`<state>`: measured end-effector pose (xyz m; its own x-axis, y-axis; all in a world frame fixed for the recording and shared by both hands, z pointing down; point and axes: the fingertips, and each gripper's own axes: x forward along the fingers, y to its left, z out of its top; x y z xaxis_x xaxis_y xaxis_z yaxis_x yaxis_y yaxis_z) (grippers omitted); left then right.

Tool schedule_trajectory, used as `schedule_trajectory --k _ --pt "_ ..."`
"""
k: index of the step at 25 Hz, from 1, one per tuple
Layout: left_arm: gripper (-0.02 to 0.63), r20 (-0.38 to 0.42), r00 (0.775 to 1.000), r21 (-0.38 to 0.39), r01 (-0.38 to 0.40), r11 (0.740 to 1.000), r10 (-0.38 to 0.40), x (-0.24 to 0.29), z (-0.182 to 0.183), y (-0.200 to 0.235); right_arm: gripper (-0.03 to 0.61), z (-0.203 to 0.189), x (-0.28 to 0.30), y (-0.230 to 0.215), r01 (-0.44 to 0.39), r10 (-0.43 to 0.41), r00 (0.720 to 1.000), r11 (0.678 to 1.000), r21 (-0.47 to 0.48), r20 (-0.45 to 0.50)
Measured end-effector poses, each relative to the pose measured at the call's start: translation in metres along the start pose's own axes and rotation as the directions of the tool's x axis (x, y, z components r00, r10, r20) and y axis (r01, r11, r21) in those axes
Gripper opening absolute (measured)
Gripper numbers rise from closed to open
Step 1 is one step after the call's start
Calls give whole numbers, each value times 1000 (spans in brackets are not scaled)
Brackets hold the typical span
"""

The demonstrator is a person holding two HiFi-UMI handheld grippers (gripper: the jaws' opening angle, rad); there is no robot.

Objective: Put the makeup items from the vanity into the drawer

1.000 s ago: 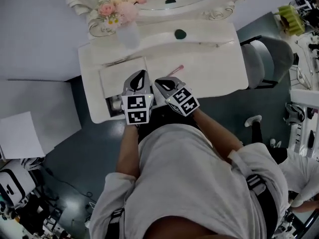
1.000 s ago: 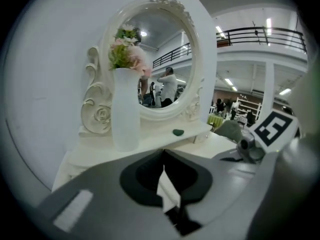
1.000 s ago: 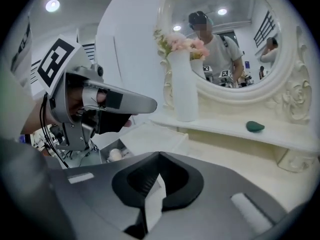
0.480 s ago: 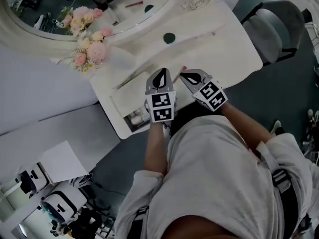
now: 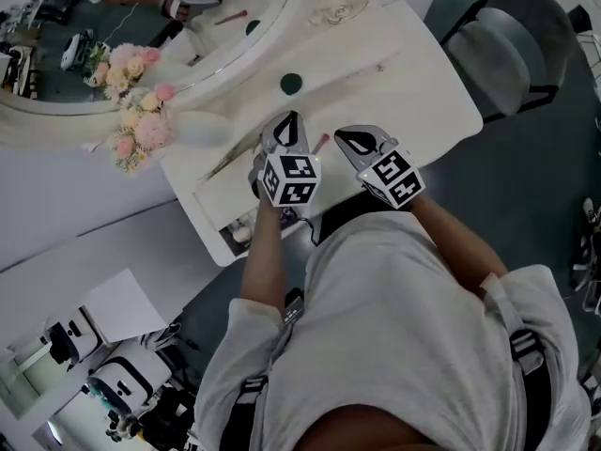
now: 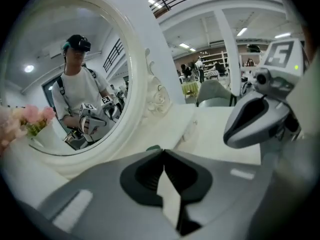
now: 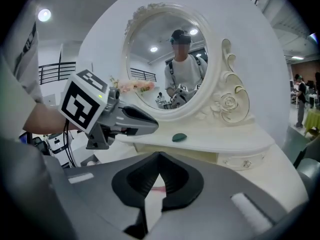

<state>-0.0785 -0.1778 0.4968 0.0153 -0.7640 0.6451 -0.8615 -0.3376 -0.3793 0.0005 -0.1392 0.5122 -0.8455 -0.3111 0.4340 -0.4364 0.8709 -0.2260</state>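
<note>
**Both grippers over the counter, nothing picked up yet**

The pink makeup stick (image 5: pixel 320 143) lies untouched on the counter (image 5: pixel 413 92), between the two grippers. A green compact (image 5: pixel 292 83) sits on the raised shelf behind it, and thin brushes (image 5: pixel 228 163) lie off to the left. Over the last second the left gripper (image 5: pixel 288 120) and right gripper (image 5: pixel 343 137) have come in from the counter's front edge, fingers pressed together and empty. The drawer (image 5: pixel 235 236) looks open at front left. The first pick seems about to begin.
</note>
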Motion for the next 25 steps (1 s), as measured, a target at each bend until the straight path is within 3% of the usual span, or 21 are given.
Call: schedule_trajectory --k 10,12,14,18,21,25 --pt "20 -144 987 83 78 994 -66 56 7 -7 -2 7 -12 -56 25 -25 1000 999 23 4" --pt "98 -174 977 81 135 988 -119 68 5 -10 -2 7 -11 -68 30 -30 1000 999 26 0" --pt "125 -204 968 90 167 982 -146 80 3 -7 -2 7 -11 -79 41 -41 999 999 29 -3" --pt "130 -257 947 81 221 972 -194 96 -2 4 -2 5 -13 -98 55 -55 998 998 23 -15" --pt "130 -300 917 87 302 949 -264 103 -9 2 -2 2 -14 -107 57 -56 998 998 16 -31" --pt "130 -358 892 110 334 936 -276 111 -16 3 -2 4 -14 -113 57 -56 998 998 13 -34"
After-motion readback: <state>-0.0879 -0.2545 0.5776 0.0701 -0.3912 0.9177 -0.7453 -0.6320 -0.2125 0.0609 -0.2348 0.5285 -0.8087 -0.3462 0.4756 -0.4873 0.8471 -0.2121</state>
